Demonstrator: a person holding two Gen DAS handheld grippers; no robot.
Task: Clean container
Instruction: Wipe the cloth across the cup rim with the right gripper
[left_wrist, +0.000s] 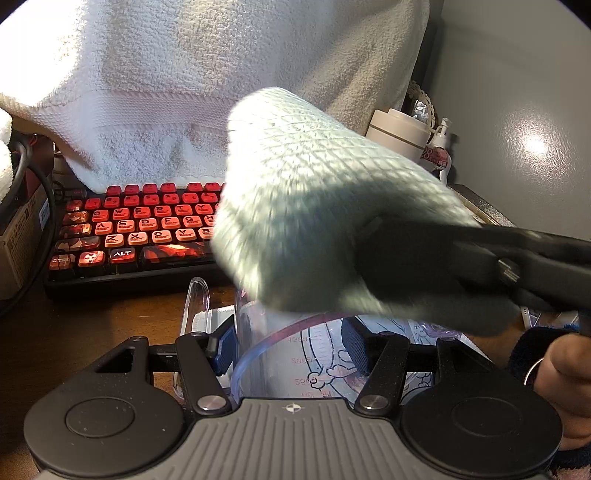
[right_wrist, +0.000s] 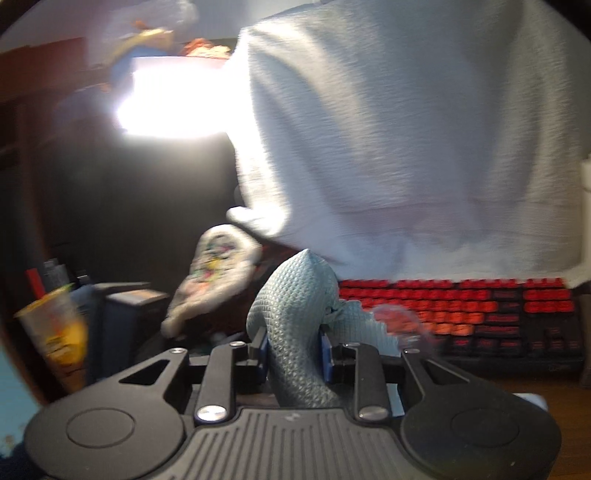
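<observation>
L gripper (left_wrist: 291, 350) clamped on clear jug (left_wrist: 295, 354), pads on both walls, jug on wood desk (left_wrist: 110, 314) just in front of red keyboard (left_wrist: 140, 225). R gripper (right_wrist: 293, 350) pinched on green cloth (right_wrist: 295, 321); cloth hangs above jug's mouth, maybe touching rim, blurred. White towel (left_wrist: 184, 92) behind keyboard.

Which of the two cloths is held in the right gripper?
The pale green waffle-weave cloth, pinched between the right gripper fingers; the big white towel just hangs behind the keyboard.
</observation>
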